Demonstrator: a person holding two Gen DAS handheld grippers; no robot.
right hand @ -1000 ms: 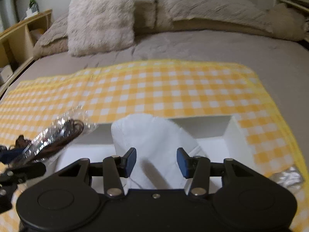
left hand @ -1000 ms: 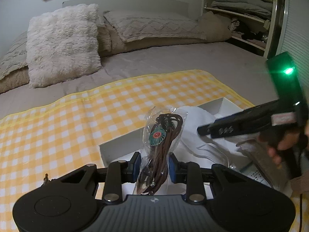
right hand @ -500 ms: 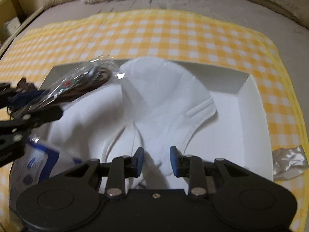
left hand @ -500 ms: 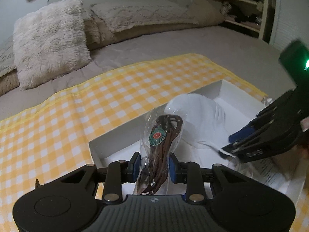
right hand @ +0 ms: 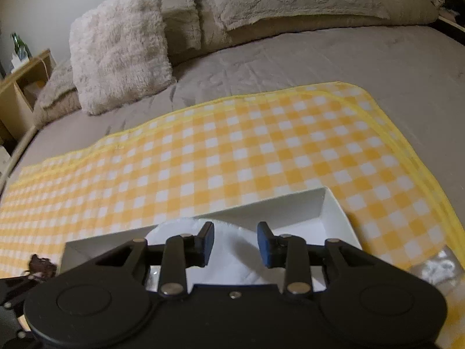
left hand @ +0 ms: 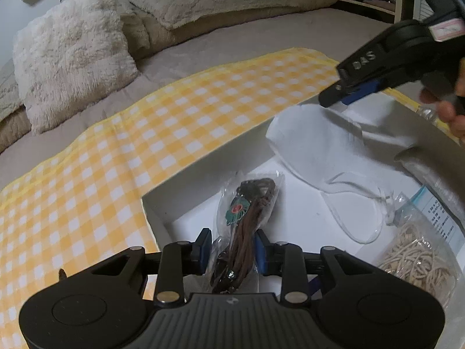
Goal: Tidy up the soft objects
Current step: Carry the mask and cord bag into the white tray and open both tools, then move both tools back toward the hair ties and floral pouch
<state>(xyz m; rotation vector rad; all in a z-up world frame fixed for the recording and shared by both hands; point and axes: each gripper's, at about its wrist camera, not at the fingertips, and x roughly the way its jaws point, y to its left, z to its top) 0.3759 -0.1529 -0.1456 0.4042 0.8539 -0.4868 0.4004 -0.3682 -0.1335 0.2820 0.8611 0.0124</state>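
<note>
A clear bag of brown cord with a green tag [left hand: 250, 200] hangs low inside the white box [left hand: 203, 180], and my left gripper [left hand: 232, 245] is shut on its lower end. My right gripper [left hand: 334, 101] reaches in from the right, held by a person's hand [left hand: 453, 110]. Its jaws are opening, with an edge of the white fabric slipper [left hand: 314, 142] still pinched between the pads and lifted off the box floor. In the right wrist view the slipper [right hand: 226, 270] fills the gap at the right gripper [right hand: 236, 242], above the box [right hand: 276, 212].
A bag of rubber bands [left hand: 415, 253] and a silver packet [left hand: 430, 168] lie at the box's right end. The box rests on a yellow checked cloth [left hand: 145, 145] spread on a grey bed. Fluffy pillows [left hand: 69, 67] line the far side; a wooden shelf [right hand: 23, 93] stands left.
My left gripper sank with the cord bag into the box. My right gripper dipped onto the slipper, narrowed on it, then rose and tipped up with the fabric.
</note>
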